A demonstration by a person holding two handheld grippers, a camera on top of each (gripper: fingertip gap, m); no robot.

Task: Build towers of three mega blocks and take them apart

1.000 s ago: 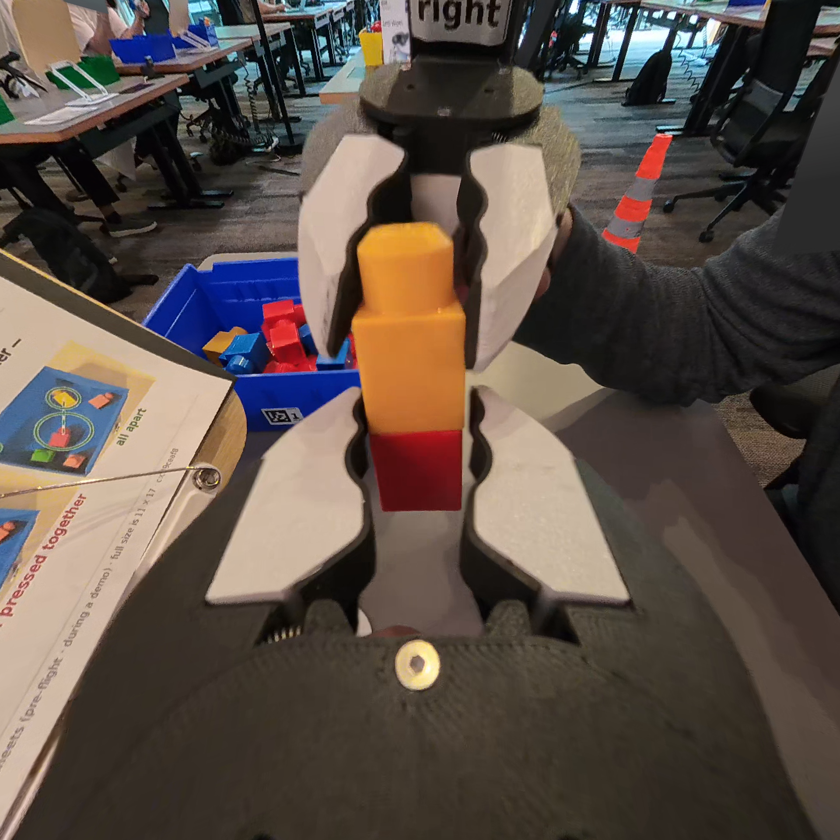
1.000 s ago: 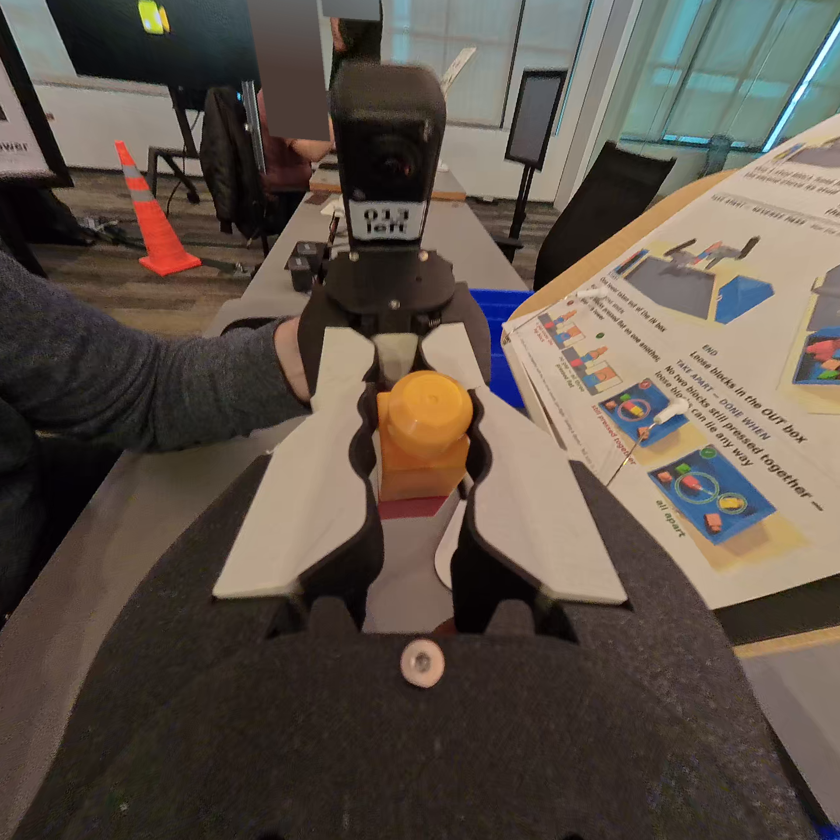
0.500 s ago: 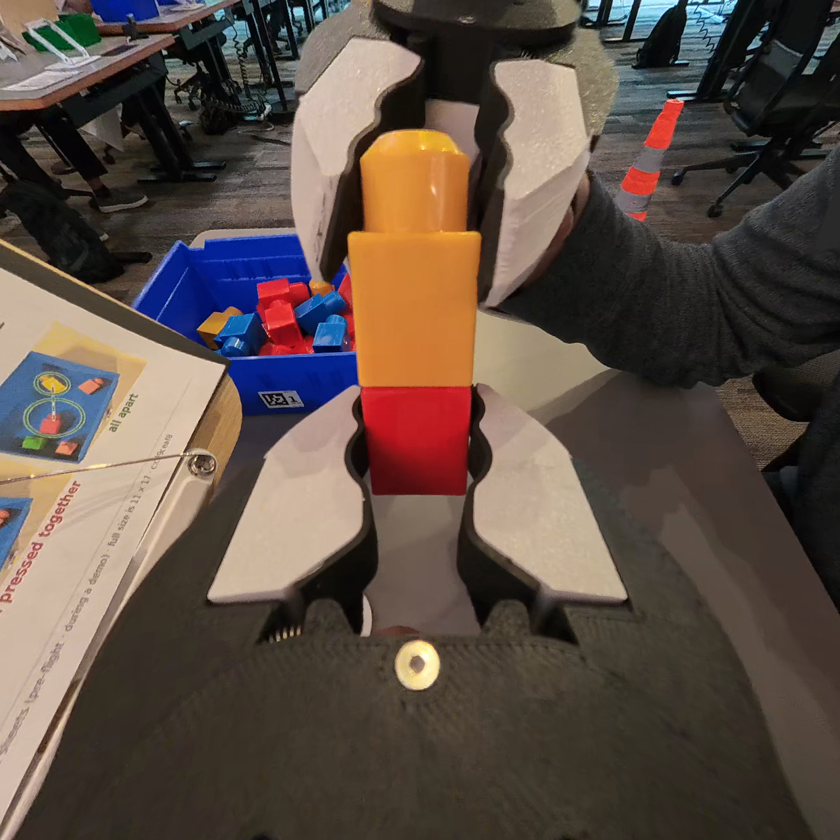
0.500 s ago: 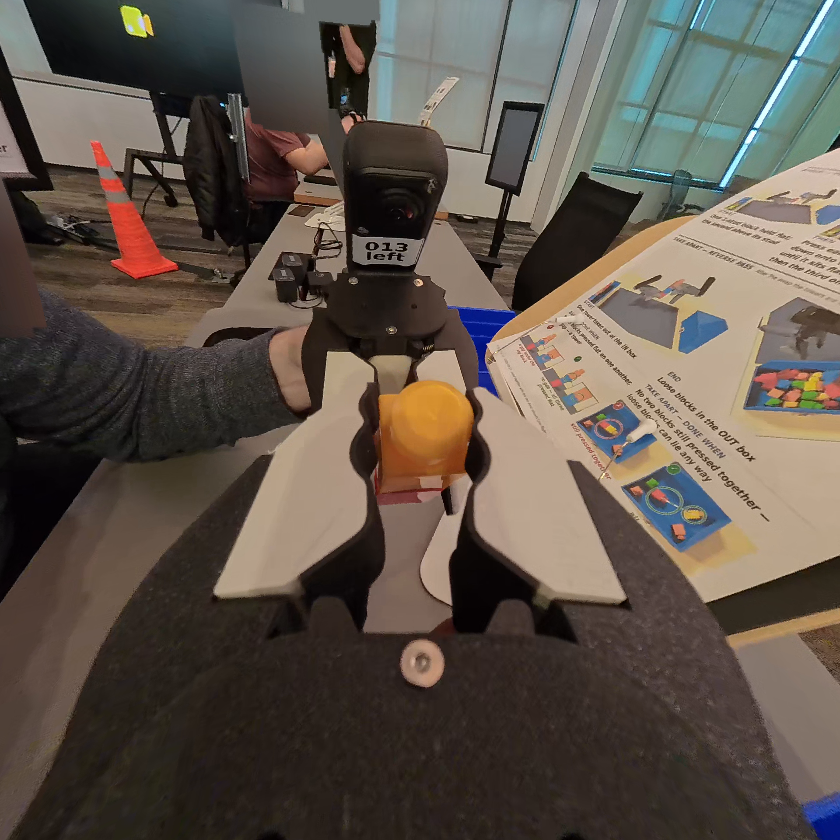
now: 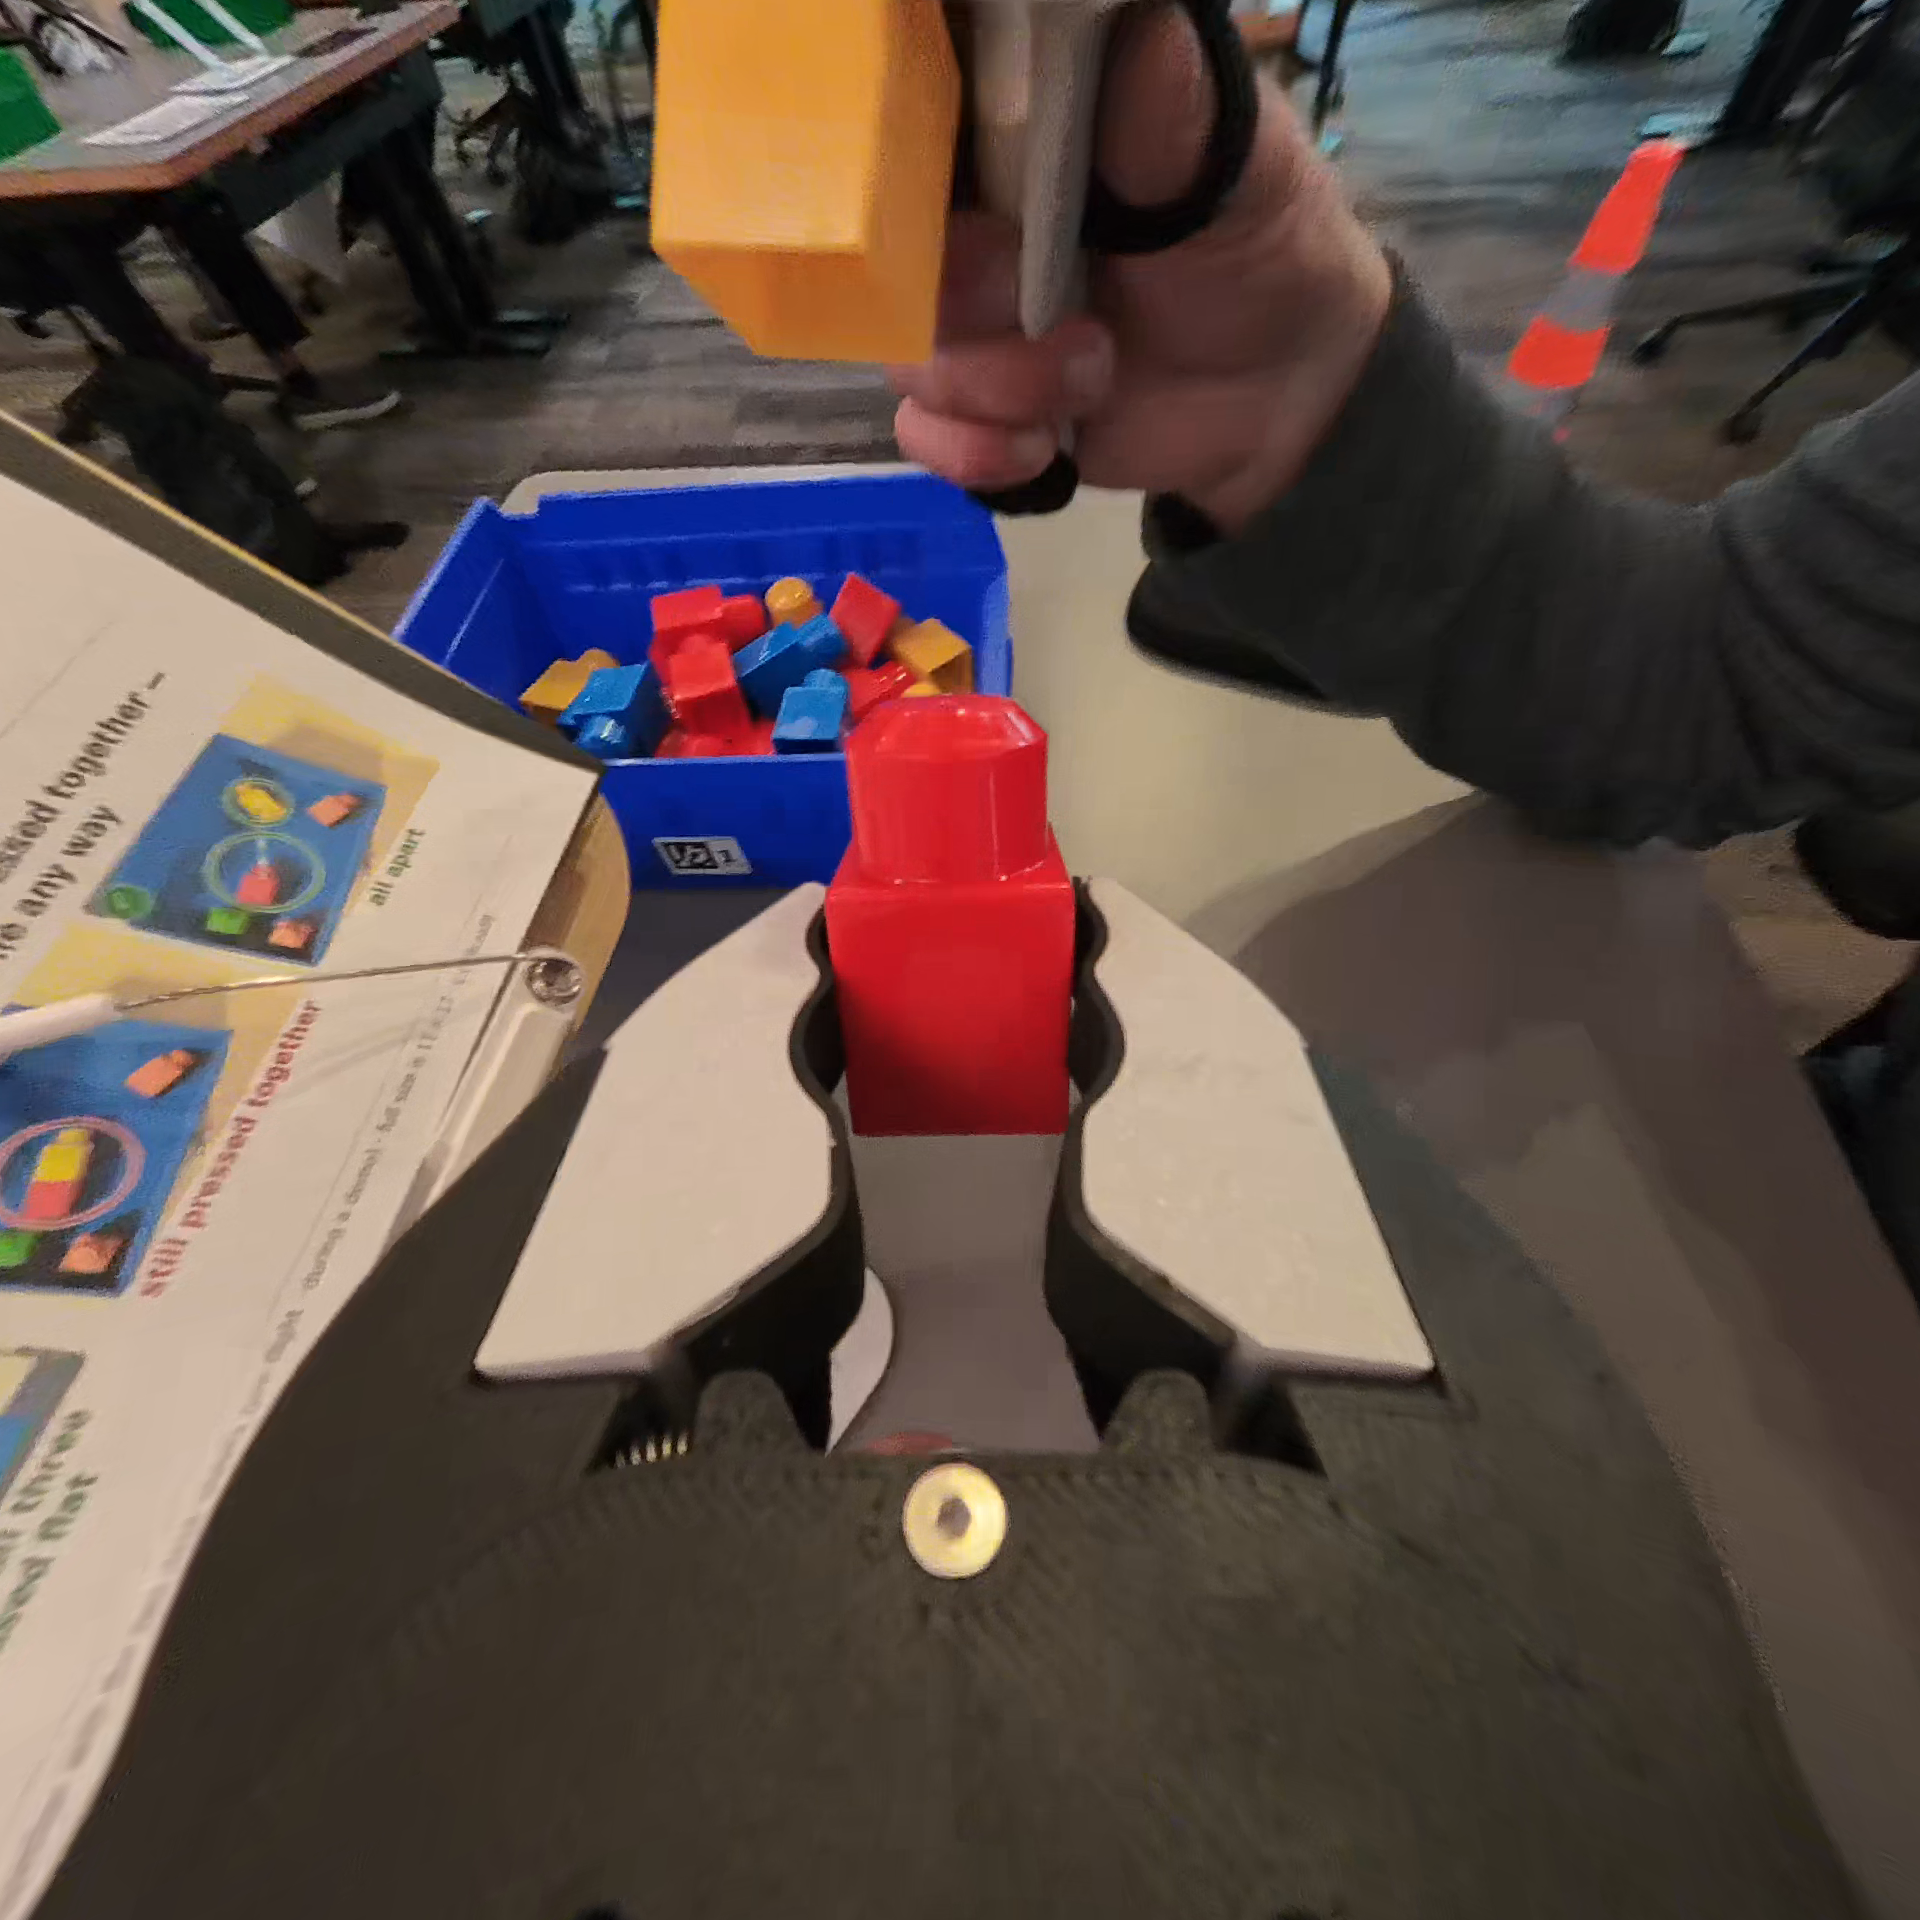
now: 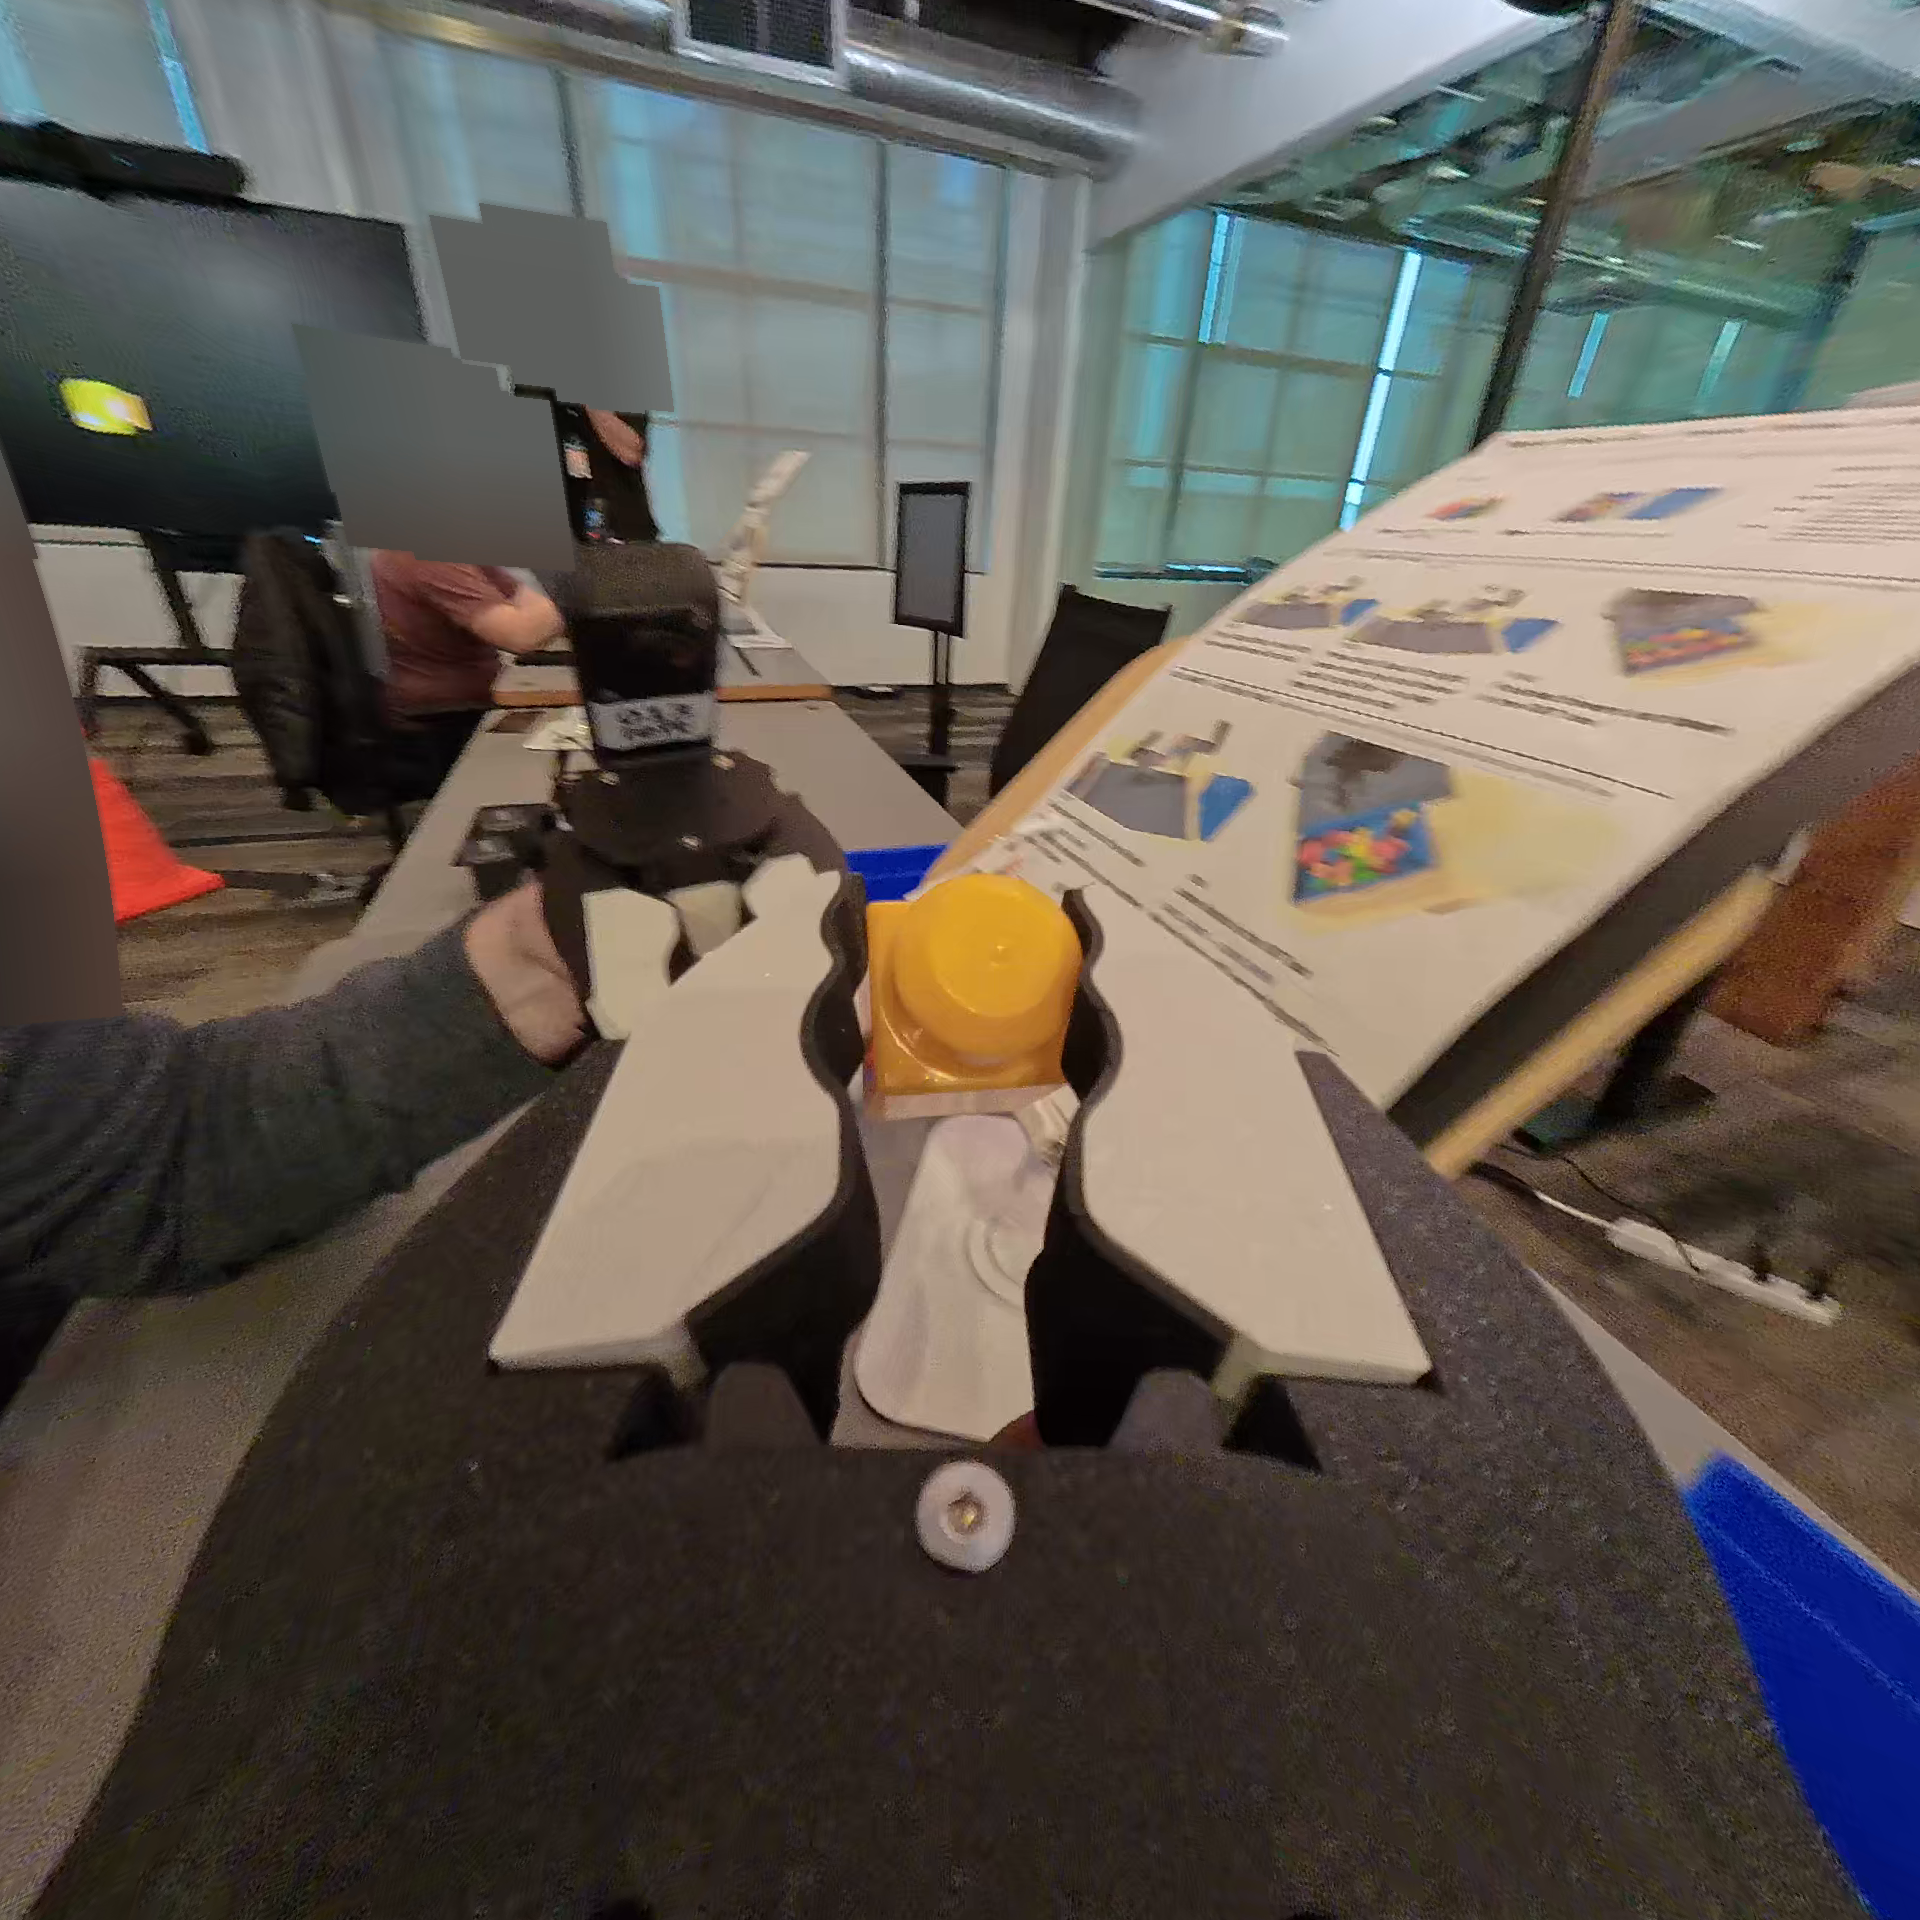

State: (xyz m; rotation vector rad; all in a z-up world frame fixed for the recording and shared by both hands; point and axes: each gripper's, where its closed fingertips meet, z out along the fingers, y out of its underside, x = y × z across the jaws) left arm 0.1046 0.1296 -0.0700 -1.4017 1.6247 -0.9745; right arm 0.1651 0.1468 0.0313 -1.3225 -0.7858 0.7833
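My left gripper is shut on a red block, held upright above the grey table with its stud showing. My right gripper is shut on a yellow block. In the left wrist view that yellow block hangs high above the red one, apart from it, beside a hand on the right gripper's handle. The left gripper shows farther off in the right wrist view, lower and to the left; the red block is hidden there.
A blue bin with several loose red, blue and yellow blocks stands at the table's far end. A tilted instruction board is on the left, also seen in the right wrist view. Another blue bin's corner is at lower right.
The yellow block has come off the red block. My right gripper has lifted it up and away. My left gripper still holds the red block.
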